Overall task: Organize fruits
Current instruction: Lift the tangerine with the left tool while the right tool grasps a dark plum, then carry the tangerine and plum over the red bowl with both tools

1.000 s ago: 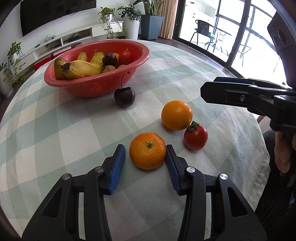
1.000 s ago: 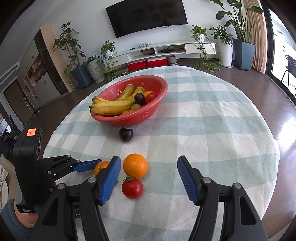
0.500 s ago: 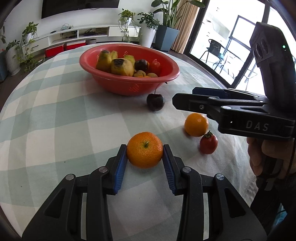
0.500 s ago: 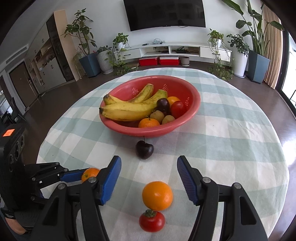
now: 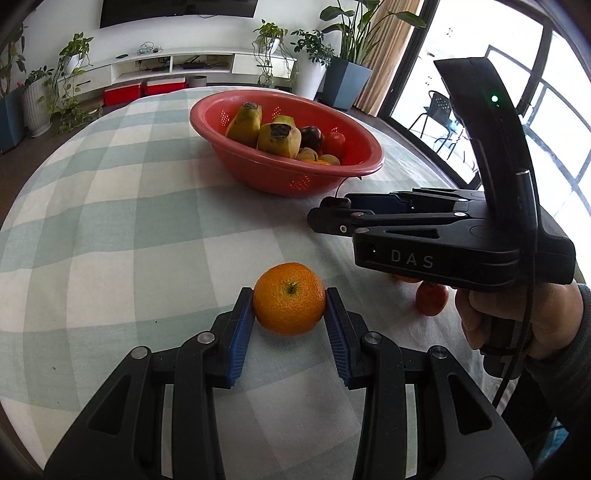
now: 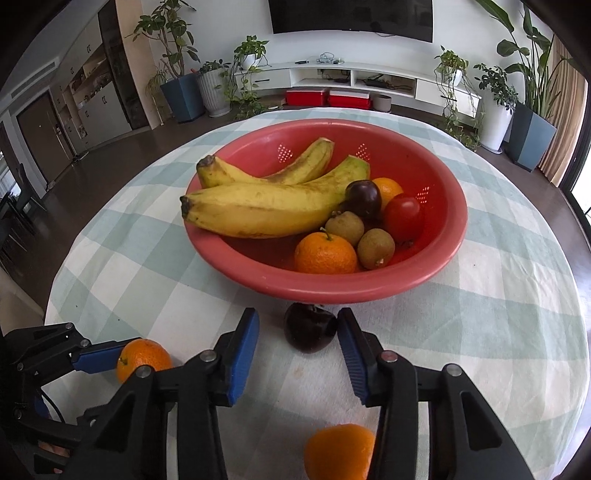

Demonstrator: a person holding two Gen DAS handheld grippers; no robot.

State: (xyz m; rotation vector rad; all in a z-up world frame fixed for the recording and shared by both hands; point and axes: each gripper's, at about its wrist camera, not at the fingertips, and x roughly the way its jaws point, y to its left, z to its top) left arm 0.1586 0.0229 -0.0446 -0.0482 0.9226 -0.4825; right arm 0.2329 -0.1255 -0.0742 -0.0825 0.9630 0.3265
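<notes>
Red bowl point(image 6: 369, 291) already holding bananas and small fruit; left gripper point(image 5: 289, 314) clamps a mandarin point(image 5: 289, 298) short of it, right gripper point(image 6: 297, 341) spread around the dark plum point(image 6: 309, 330) at its rim, while an orange point(image 6: 338, 450) and tomato point(image 5: 431, 300) await.

Wall television point(image 6: 351, 14) — potted plants point(image 6: 532, 92)
</notes>
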